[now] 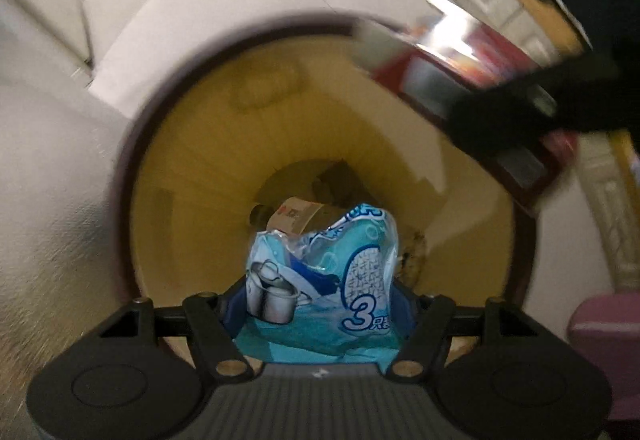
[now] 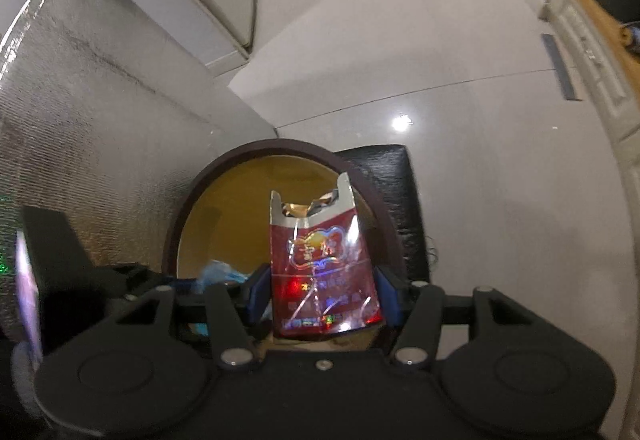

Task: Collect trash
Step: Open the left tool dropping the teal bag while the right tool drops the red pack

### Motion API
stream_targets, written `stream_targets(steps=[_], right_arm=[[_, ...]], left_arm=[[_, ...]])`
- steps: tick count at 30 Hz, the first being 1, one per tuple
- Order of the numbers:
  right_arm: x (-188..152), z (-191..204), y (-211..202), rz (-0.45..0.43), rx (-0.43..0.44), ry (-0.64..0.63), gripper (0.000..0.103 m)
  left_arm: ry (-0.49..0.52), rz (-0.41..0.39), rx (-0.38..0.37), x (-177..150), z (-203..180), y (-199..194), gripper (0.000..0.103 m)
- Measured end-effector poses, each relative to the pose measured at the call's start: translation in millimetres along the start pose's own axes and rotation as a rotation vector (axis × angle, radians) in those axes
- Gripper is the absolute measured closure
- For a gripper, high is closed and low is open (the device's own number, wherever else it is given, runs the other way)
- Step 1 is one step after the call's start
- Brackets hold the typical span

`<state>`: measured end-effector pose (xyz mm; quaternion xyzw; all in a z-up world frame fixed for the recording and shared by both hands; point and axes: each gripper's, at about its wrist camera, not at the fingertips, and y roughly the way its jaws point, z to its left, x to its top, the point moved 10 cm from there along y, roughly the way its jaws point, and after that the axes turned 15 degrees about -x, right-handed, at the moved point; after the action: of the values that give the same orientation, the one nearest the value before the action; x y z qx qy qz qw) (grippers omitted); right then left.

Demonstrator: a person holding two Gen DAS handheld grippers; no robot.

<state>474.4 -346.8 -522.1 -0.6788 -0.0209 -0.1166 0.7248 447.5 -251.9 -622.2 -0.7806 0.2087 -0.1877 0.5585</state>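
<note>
Left gripper (image 1: 320,304): points straight down over the bin mouth, jaws clamped on a crumpled blue plastic wrapper (image 1: 324,272) printed with steel pots and a large "3". The blue pads (image 1: 230,310) press the wrapper from both sides; the pack bulges up and forward between them.

Right gripper (image 2: 322,296): tilted steeply downward, jaws closed on a torn red cigarette pack (image 2: 320,260). The pack stands upright between the blue pads (image 2: 256,296), its ripped silver-lined top open and ragged, a clear film glinting over the front.

Trash bin (image 1: 132,175): round, dark maroon rim, yellowish inner wall. Seen from directly above in the left view, from a slant in the right view (image 2: 188,191). Both held items hang over its opening.

Bin contents: a brown paper piece (image 1: 294,213) with a red mark lies at the bottom, beside dark debris too blurred to identify.

Floor (image 2: 460,99): pale glossy tiles with 1 bright light reflection.

Silver foil-faced panel (image 2: 80,111): stands just beside the bin, on the left of the right view.

Black cushioned stool (image 2: 394,179): directly behind the bin.
</note>
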Motion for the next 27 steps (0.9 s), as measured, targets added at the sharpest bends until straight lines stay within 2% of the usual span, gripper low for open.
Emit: stream_targets(steps=[4, 7, 11, 15, 19, 25, 27], right_arm=[[6, 7, 38, 0.027, -0.006, -0.021, 0.047], [11, 16, 63, 0.048, 0.021, -0.023, 0.047], [14, 30, 89, 0.093, 0.056, -0.031, 0.047], [28, 55, 97, 0.06, 0.032, -0.145, 0.049], [29, 69, 99, 0.086, 0.026, -0.192, 0.049], [28, 62, 91, 0.065, -0.024, -0.172, 0.035], [29, 57, 86, 0.059, -0.03, -0.159, 0.035]], left_arm=[[0.018, 0.015, -0.006, -7, 9, 21, 0.034], [-0.009, 0.022, 0.005, -12, 15, 29, 0.033], [-0.021, 0.002, -0.017, -11, 11, 31, 0.031], [0.023, -0.018, -0.012, -10, 7, 28, 0.031], [0.017, -0.026, 0.006, -15, 9, 26, 0.026], [-0.014, -0.042, -0.001, -21, 5, 22, 0.017], [-0.025, -0.045, -0.008, -23, 5, 21, 0.016]])
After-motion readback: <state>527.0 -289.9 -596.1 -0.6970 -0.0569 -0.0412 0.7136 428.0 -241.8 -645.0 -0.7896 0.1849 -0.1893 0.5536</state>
